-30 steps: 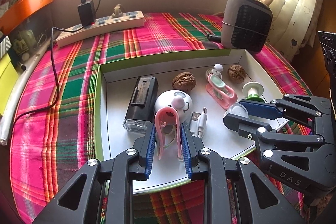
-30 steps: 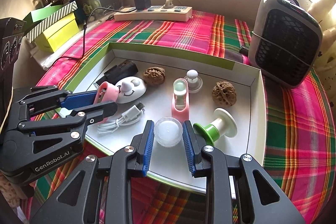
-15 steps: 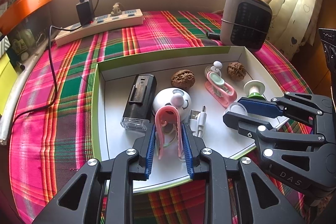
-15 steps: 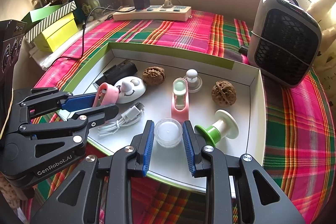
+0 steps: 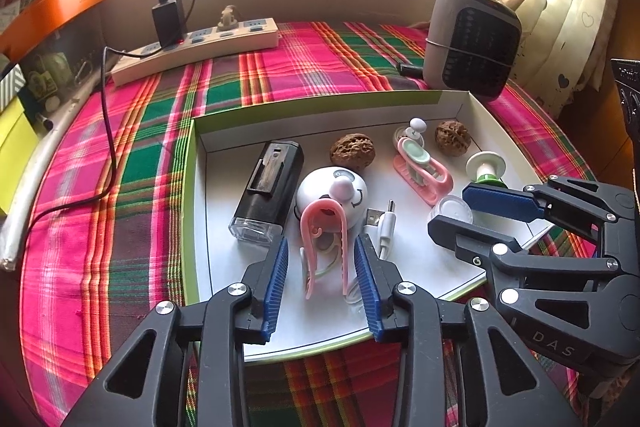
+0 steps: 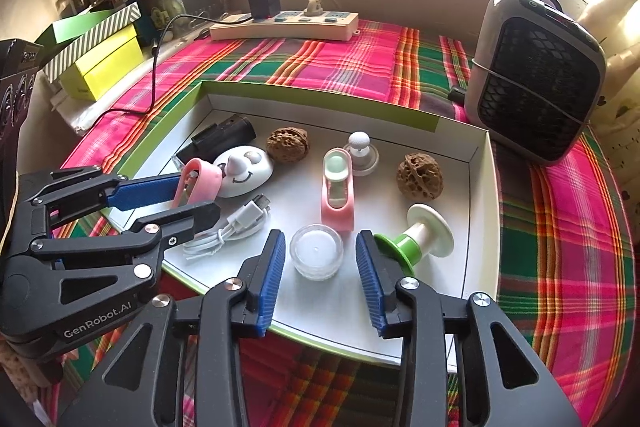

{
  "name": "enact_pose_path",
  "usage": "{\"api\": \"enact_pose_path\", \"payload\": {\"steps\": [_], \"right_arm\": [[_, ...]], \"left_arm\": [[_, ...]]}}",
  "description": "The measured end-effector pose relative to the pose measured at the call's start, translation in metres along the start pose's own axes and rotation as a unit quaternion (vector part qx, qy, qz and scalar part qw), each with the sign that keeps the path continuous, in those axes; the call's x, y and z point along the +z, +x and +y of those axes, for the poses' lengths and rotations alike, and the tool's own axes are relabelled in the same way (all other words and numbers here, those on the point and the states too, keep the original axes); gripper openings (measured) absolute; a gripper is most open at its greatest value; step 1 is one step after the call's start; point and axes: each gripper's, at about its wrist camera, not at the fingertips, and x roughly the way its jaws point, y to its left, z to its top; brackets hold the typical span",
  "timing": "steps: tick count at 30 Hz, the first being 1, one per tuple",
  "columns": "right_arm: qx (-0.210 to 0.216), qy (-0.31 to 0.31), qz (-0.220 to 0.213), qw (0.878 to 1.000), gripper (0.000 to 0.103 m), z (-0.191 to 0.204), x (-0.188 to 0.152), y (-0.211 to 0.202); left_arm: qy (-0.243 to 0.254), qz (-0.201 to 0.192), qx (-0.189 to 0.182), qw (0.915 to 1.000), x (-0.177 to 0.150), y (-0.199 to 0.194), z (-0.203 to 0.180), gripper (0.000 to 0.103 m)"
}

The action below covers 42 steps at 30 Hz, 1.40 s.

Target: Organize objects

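Tongs (image 5: 322,275) opening round pink clip (image 5: 324,247) — white cable (image 5: 384,227) half-hidden

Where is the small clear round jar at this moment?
In the right wrist view the clear jar stands in the white tray near its front edge, between the opening right gripper pads, untouched, beside the green-and-white spool.

in the left wrist view the right gripper (image 5: 460,211) hides part of the clear round cup (image 5: 450,207) and the green-based spool (image 5: 485,167). the coiled white cable (image 5: 384,227) runs under the left gripper (image 5: 322,281)'s right finger. the black speaker (image 6: 16,83) is cut off by the left edge.
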Motion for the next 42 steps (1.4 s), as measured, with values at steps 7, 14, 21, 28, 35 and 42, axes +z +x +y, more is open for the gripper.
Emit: {"api": "enact_pose_path", "payload": {"steps": [7, 14, 21, 28, 35, 42], "right_arm": [[-0.002, 0.007, -0.001, 1.000, 0.039, 0.000, -0.002, -0.003], [-0.003, 0.018, -0.012, 1.000, 0.039, 0.002, -0.006, -0.013], [-0.010, 0.025, -0.027, 0.999, 0.044, 0.007, -0.011, -0.026], [-0.016, 0.030, -0.043, 0.998, 0.045, 0.011, -0.016, -0.038], [-0.021, 0.032, -0.053, 0.998, 0.045, 0.016, -0.029, -0.051], [-0.025, 0.034, -0.046, 0.998, 0.046, 0.021, -0.047, -0.055]], "left_arm": [[0.001, -0.002, 0.004, 1.0000, -0.004, -0.007, -0.002, 0.035], [-0.008, -0.014, 0.011, 0.9998, -0.009, -0.021, -0.002, 0.035], [-0.015, -0.029, 0.037, 0.9988, -0.018, -0.038, -0.002, 0.035], [-0.024, -0.045, 0.051, 0.9974, -0.028, -0.053, -0.003, 0.035], [-0.024, -0.047, 0.059, 0.9968, -0.043, -0.065, -0.008, 0.035], [-0.030, -0.040, 0.059, 0.9970, -0.064, -0.071, -0.009, 0.035]]}}
